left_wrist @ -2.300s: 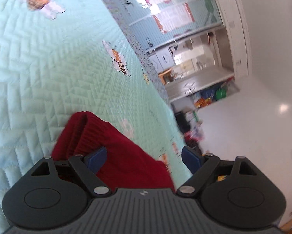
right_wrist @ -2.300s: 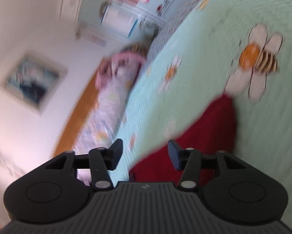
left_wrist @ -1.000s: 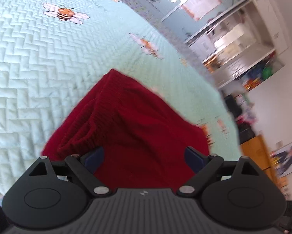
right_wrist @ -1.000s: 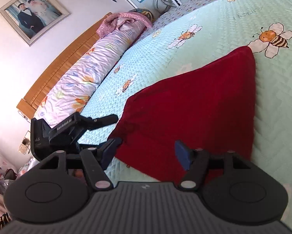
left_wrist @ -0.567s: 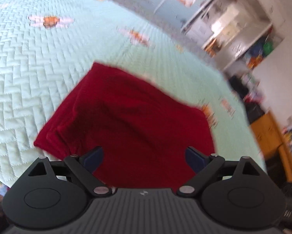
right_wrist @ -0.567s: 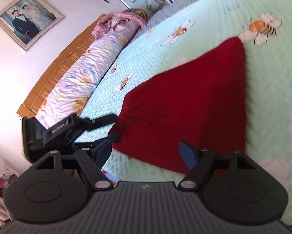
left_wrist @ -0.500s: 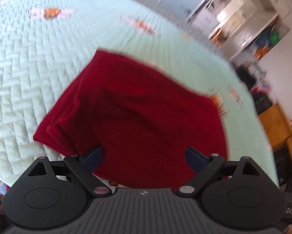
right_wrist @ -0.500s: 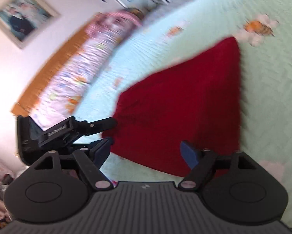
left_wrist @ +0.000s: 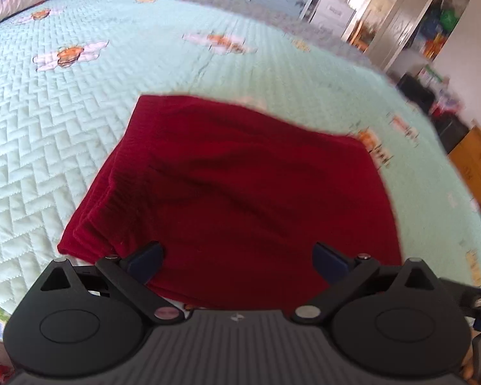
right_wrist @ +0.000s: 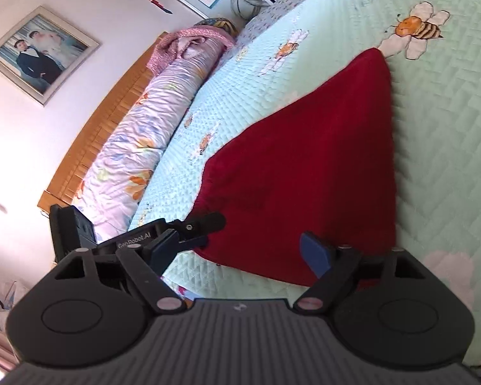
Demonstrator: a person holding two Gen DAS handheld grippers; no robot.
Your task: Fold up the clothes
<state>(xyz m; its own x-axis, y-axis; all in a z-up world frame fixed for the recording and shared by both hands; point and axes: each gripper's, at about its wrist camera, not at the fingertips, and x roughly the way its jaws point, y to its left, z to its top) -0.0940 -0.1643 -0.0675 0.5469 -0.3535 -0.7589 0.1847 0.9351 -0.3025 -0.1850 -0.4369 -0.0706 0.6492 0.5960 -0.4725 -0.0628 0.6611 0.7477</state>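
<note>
A dark red knitted garment (left_wrist: 240, 192) lies folded into a flat rectangle on the mint green quilted bedspread (left_wrist: 48, 128). It also shows in the right wrist view (right_wrist: 304, 176). My left gripper (left_wrist: 237, 261) is open and empty, held above the garment's near edge. My right gripper (right_wrist: 253, 252) is open and empty, held above the garment's near corner. The left gripper also shows in the right wrist view (right_wrist: 195, 224), with its fingers at the garment's left edge.
The bedspread (right_wrist: 449, 128) carries bee and flower prints. A rolled floral duvet (right_wrist: 137, 134) lies along the wooden headboard (right_wrist: 89, 128). A framed photo (right_wrist: 41, 54) hangs on the wall. Shelves and a cabinet (left_wrist: 471, 160) stand beyond the bed's far side.
Both grippers have pulled back and up from the red garment, so more of it shows. The garment lies still and flat. Both stay open.
</note>
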